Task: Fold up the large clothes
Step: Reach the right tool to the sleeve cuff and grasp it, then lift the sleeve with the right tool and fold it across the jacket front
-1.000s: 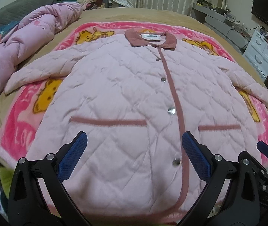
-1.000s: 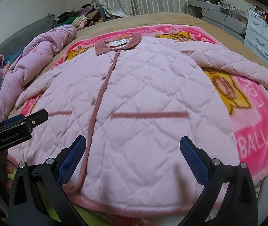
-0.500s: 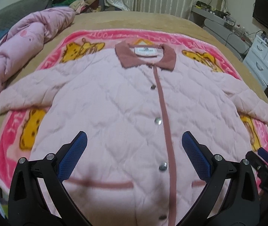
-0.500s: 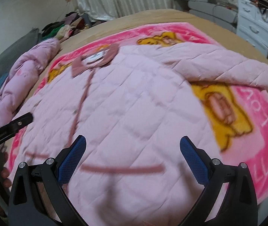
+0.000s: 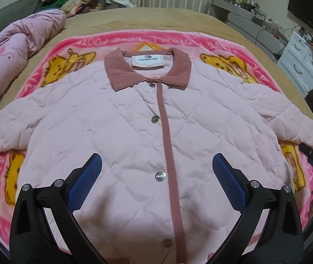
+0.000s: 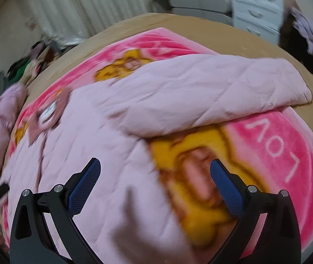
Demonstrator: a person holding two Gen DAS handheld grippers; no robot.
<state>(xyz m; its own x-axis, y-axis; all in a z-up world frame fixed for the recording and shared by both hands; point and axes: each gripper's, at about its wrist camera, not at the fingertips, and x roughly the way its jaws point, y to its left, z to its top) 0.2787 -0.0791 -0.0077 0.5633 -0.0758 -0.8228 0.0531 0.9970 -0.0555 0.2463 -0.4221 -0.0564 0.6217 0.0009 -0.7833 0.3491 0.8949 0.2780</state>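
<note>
A pale pink quilted jacket (image 5: pixel 117 121) lies flat, front up and buttoned, with a dusty-rose collar (image 5: pixel 121 70) and placket. Both sleeves are spread out to the sides. My left gripper (image 5: pixel 156 171) hovers open over the jacket's chest, nothing between its blue pads. In the blurred right wrist view the jacket's body (image 6: pixel 86 145) fills the left and its right sleeve (image 6: pixel 200 92) stretches across to the cuff at the right. My right gripper (image 6: pixel 155 180) is open above the jacket's side edge, below that sleeve, holding nothing.
The jacket rests on a bright pink cartoon-bear blanket (image 5: pixel 156 39) over a tan bed (image 5: pixel 134 19). A crumpled pink quilt (image 5: pixel 13 50) lies on the left. White drawers (image 5: pixel 303 59) stand at the right, and a clothes pile (image 5: pixel 73 0) sits at the far end.
Both grippers have moved forward over the jacket from its hem toward the chest. The right one has swung right toward the sleeve. Both stayed open.
</note>
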